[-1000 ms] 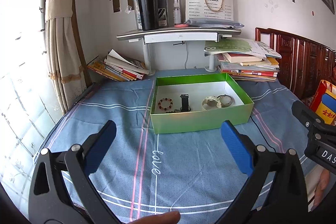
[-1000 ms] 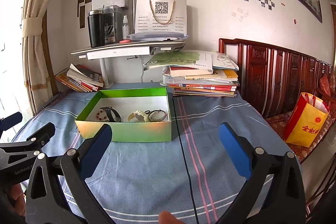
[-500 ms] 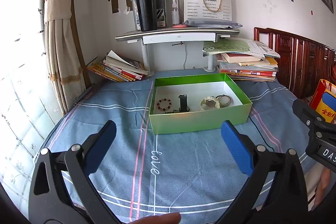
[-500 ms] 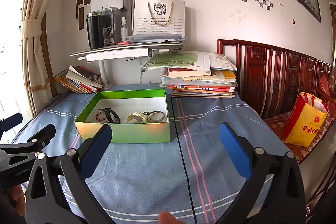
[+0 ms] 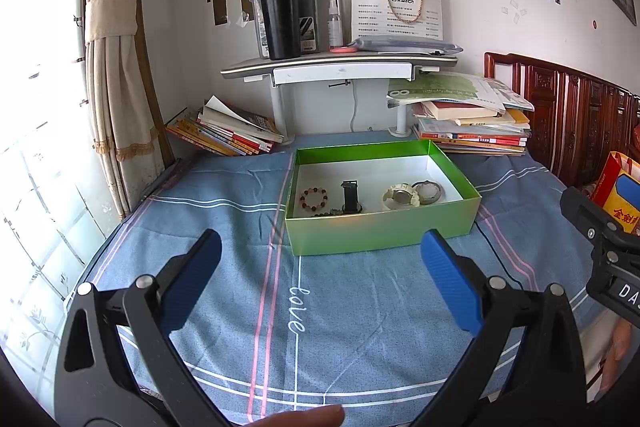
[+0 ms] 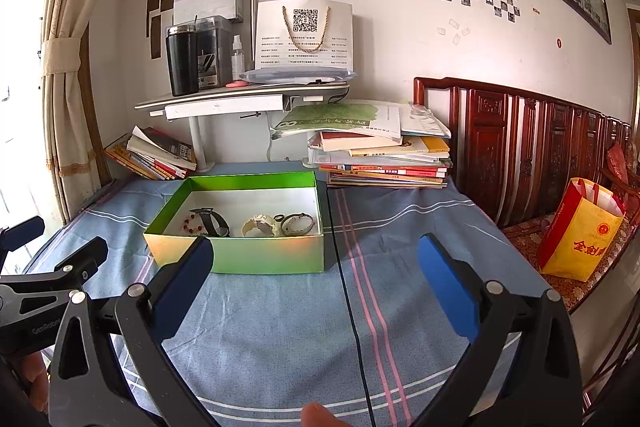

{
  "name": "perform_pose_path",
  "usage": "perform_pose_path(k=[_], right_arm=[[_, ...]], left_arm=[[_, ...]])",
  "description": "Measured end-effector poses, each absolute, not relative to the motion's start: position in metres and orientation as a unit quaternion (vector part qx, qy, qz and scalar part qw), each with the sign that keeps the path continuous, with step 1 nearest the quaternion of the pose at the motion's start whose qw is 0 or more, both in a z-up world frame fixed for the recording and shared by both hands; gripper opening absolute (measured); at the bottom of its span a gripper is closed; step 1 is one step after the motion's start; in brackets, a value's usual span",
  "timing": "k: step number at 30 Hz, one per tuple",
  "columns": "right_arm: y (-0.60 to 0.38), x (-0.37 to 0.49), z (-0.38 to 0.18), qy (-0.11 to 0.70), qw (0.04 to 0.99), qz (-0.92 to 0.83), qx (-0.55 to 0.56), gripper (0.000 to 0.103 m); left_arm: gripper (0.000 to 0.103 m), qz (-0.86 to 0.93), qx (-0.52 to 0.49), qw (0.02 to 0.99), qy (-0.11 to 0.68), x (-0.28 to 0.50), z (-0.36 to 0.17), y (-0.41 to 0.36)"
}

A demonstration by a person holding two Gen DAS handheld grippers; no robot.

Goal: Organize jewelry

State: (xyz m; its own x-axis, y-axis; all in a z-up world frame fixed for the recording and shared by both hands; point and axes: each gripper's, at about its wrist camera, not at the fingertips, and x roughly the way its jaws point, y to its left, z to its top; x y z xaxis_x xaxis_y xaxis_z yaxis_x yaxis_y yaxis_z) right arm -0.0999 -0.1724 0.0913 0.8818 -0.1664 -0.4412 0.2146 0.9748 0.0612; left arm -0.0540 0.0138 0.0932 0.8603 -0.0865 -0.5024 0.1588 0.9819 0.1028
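Left tongs (image 5: 320, 263) spread wide, nothing between the blue pads; they hover over the blue striped bedsheet (image 5: 352, 307), short of the green box (image 5: 380, 231). Right tongs (image 6: 312, 267) likewise released and empty, above the same sheet, with the box ahead and to their left. Each tong frame shows at the edge of the other's view.

The box sits open on the bed, white inside, and all the jewelry lies along its near wall. Left to right in the left view: red-brown bead bracelet (image 5: 313, 197), black watch (image 5: 350, 195) standing on its strap, cream watch (image 5: 401, 195), silver bangle (image 5: 428, 191) touching the cream watch. A string of dark green beads (image 5: 326, 213) lies against the near wall, in front of the bracelet and black watch.

A thin black cable (image 6: 348, 291) runs along the sheet just right of the box. Book stacks (image 6: 384, 159) sit behind the box, under a small white desk (image 6: 240, 99) carrying a black tumbler (image 6: 182, 61).
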Motion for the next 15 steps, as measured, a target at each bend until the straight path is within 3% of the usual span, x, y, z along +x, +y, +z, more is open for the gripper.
perform_pose_path(k=[15], right_arm=[[-0.1726, -0.1004, 0.0915, 0.222, 0.969, -0.098, 0.054, 0.1]], left_arm=[[0.099, -0.063, 0.071, 0.962, 0.258, -0.0536, 0.094, 0.0144]])
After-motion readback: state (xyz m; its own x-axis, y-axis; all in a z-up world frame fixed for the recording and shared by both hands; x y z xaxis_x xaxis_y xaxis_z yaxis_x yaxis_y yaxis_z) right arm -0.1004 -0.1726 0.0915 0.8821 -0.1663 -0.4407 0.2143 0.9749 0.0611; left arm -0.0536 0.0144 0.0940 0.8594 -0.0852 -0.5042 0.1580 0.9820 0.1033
